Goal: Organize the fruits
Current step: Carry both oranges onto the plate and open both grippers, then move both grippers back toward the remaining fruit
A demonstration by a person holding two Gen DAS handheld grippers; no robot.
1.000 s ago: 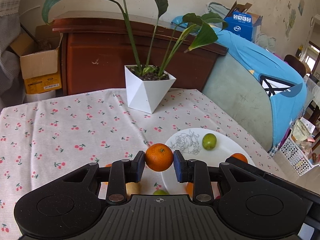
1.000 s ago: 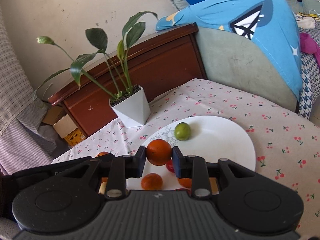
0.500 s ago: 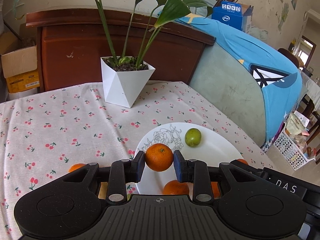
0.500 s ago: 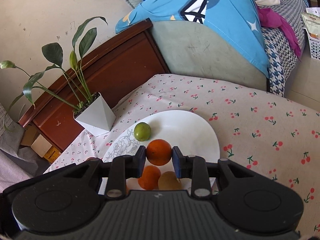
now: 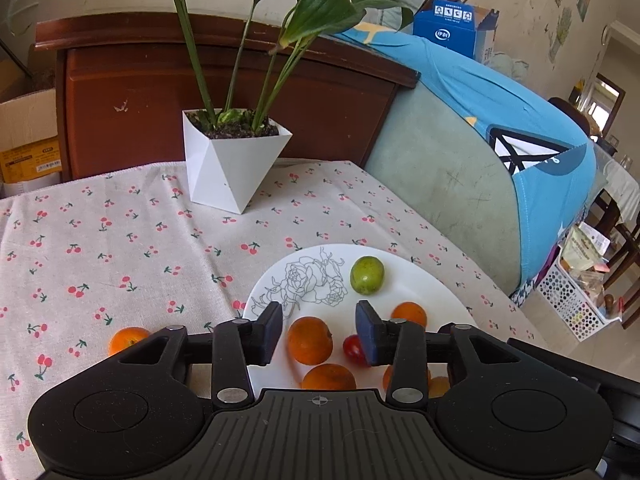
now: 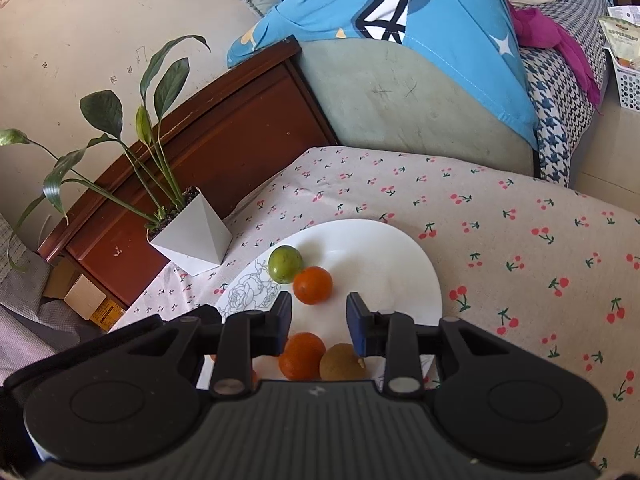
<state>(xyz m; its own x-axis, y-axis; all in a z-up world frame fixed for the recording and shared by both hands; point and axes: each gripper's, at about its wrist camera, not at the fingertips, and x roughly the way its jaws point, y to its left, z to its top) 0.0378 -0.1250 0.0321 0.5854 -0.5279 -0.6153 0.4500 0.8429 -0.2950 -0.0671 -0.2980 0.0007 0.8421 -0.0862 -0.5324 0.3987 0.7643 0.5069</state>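
A white plate [image 5: 420,284] with a rose drawing lies on the cherry-print tablecloth. On it are a green fruit [image 5: 367,275], several oranges, one of them [image 5: 310,340] between my left fingers, and a small red tomato [image 5: 354,350]. My left gripper [image 5: 320,334] is open and empty above the plate. One orange [image 5: 126,339] lies on the cloth left of the plate. In the right wrist view the plate [image 6: 396,256] holds the green fruit [image 6: 285,264], an orange [image 6: 313,285], another orange [image 6: 301,355] and a brown kiwi [image 6: 342,367]. My right gripper [image 6: 318,322] is open and empty.
A white angular pot with a leafy plant [image 5: 234,160] stands at the back of the table. Behind it is a wooden cabinet [image 5: 160,92]. A chair with a blue cover [image 5: 500,152] is at the right table edge. Cardboard boxes [image 5: 28,148] stand far left.
Both grippers have opened and let go of their oranges, which now lie on the plate. Both cameras have moved closer over the plate.
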